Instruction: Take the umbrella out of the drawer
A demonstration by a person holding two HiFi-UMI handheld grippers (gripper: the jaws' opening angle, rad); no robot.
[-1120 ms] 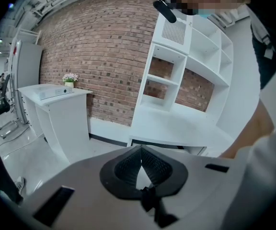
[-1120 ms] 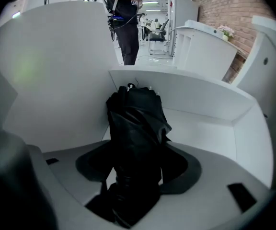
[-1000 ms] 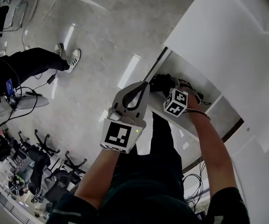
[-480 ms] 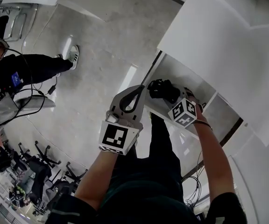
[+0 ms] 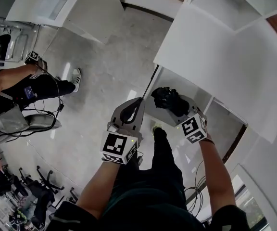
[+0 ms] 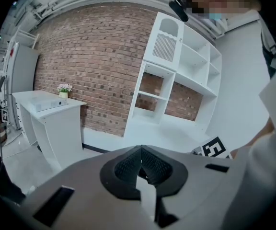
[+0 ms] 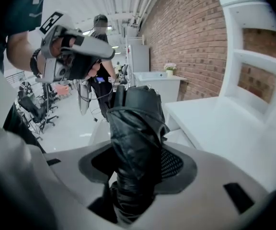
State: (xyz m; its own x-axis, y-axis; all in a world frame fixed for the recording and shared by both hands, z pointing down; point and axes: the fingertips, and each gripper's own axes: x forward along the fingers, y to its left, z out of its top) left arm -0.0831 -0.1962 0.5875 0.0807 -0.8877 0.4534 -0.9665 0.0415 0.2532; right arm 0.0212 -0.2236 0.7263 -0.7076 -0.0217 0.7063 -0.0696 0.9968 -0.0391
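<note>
The folded black umbrella (image 5: 167, 99) (image 7: 135, 138) hangs over the open white drawer (image 5: 176, 79), lifted above its floor. My right gripper (image 5: 178, 109) (image 7: 136, 161) is shut on the umbrella's lower part, and its jaws have just been closing tighter on it. In the right gripper view the black fabric fills the gap between the pads and stands up out of them. My left gripper (image 5: 139, 101) (image 6: 141, 150) is beside the drawer's dark front edge (image 5: 150, 83), to the left of the umbrella. Its pads meet with nothing between them.
The white cabinet top (image 5: 225, 57) lies over the drawer, with white shelves (image 5: 234, 4) behind it. A white desk (image 5: 56, 4) stands at the far left. A person (image 5: 37, 83) stands on the grey floor to the left among cables, and office chairs (image 5: 28, 196) are lower left.
My right gripper has risen and carried the umbrella up from inside the drawer. The left gripper has risen a little beside the drawer's edge. The head view has tilted upward.
</note>
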